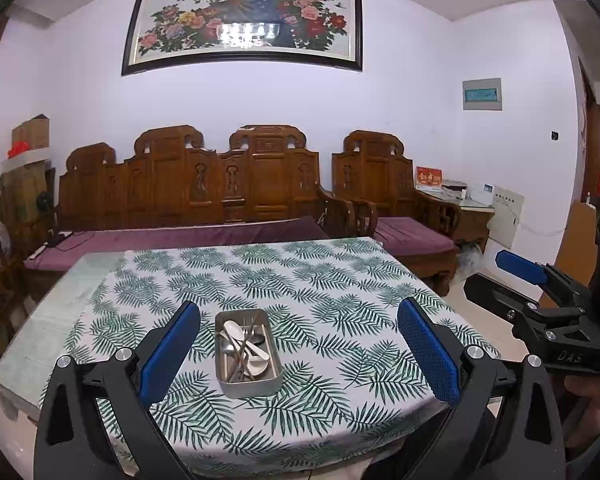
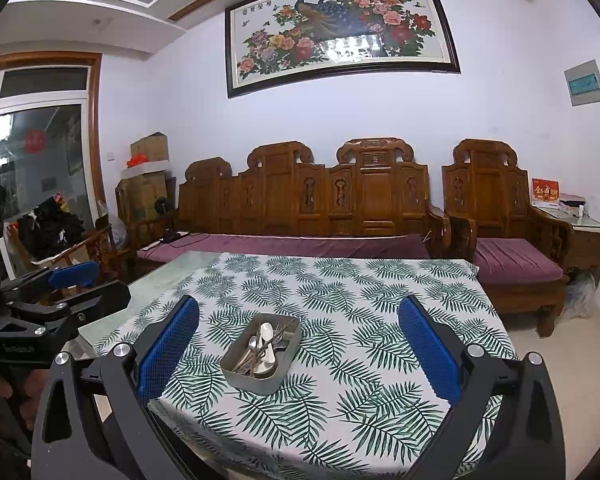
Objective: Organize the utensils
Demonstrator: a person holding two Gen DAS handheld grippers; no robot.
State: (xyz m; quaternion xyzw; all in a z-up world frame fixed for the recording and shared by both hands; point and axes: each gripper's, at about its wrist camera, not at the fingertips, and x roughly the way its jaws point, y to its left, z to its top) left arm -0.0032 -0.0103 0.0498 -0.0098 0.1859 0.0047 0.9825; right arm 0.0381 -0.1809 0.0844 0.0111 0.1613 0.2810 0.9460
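Note:
A rectangular metal tray sits on the leaf-patterned tablecloth near the table's front. It holds several metal spoons, a fork and wooden chopsticks in a mixed pile. The tray also shows in the right wrist view. My left gripper is open and empty, held above the table's front edge with the tray between its blue pads. My right gripper is open and empty, just right of the left one; it shows in the left wrist view. The left gripper shows in the right wrist view.
The table has a glass top, bare at the left beyond the cloth. A carved wooden sofa with purple cushions stands behind it, an armchair to the right. Boxes are stacked in the left corner.

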